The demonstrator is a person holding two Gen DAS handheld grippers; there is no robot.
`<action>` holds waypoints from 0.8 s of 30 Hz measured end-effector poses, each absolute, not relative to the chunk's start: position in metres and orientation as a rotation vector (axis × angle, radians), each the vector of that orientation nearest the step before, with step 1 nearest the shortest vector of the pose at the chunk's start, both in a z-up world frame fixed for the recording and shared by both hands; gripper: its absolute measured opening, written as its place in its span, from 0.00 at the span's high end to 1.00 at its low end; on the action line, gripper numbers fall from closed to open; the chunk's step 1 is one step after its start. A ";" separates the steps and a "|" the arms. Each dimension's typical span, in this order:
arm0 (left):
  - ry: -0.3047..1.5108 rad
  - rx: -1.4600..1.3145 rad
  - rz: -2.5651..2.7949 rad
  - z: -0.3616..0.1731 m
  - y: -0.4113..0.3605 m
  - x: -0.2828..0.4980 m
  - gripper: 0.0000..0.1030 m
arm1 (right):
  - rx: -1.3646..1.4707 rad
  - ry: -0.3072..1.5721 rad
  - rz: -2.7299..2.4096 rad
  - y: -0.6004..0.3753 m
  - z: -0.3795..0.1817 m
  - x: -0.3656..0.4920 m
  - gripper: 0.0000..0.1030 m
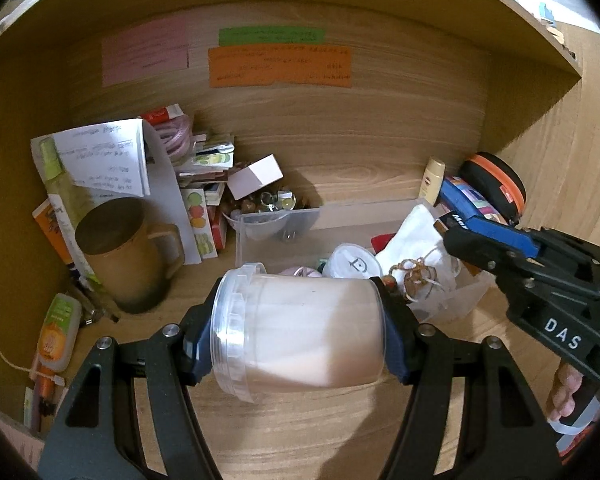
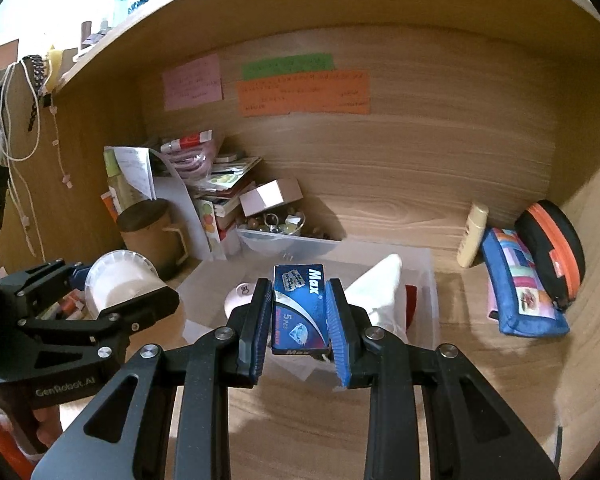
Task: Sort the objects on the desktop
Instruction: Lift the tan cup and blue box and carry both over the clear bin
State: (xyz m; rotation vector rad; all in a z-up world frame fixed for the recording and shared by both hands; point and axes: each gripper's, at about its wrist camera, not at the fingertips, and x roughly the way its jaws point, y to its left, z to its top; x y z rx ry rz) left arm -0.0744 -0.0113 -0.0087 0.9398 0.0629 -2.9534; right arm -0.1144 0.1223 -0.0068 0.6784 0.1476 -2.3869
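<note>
Overhead, left gripper (image 1: 296, 344) clamps a sideways jar (image 1: 300, 330); right gripper (image 2: 300, 320) pinches a blue box (image 2: 299, 310) above the bin's rim (image 2: 434, 280).

I see a wood-grain bench (image 2: 460, 400) closed in by a wooden back wall. On it, at the left, a brown mug (image 1: 124, 256) stands upright beside a leaning stack of papers and booklets (image 1: 112, 164). A clear plastic bin (image 2: 430, 280) sits mid-bench. At the right, a cream bottle (image 2: 473, 236) stands upright, with a blue patchwork pouch (image 2: 520, 288) and a black round case (image 2: 552, 252) just beside it.
</note>
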 end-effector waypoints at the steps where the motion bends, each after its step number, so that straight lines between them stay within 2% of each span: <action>1: 0.064 0.944 -2.954 -0.009 -0.012 -0.078 0.36 | 0.680 0.147 -2.386 0.121 -0.008 -0.117 0.76; 7: 0.130 1.001 -2.986 -0.016 -0.015 -0.097 0.36 | 0.715 0.137 -2.380 0.116 -0.016 -0.136 0.76; 24: 0.109 1.087 -2.978 -0.037 -0.013 -0.142 0.36 | 0.851 0.135 -2.347 0.100 -0.054 -0.178 0.76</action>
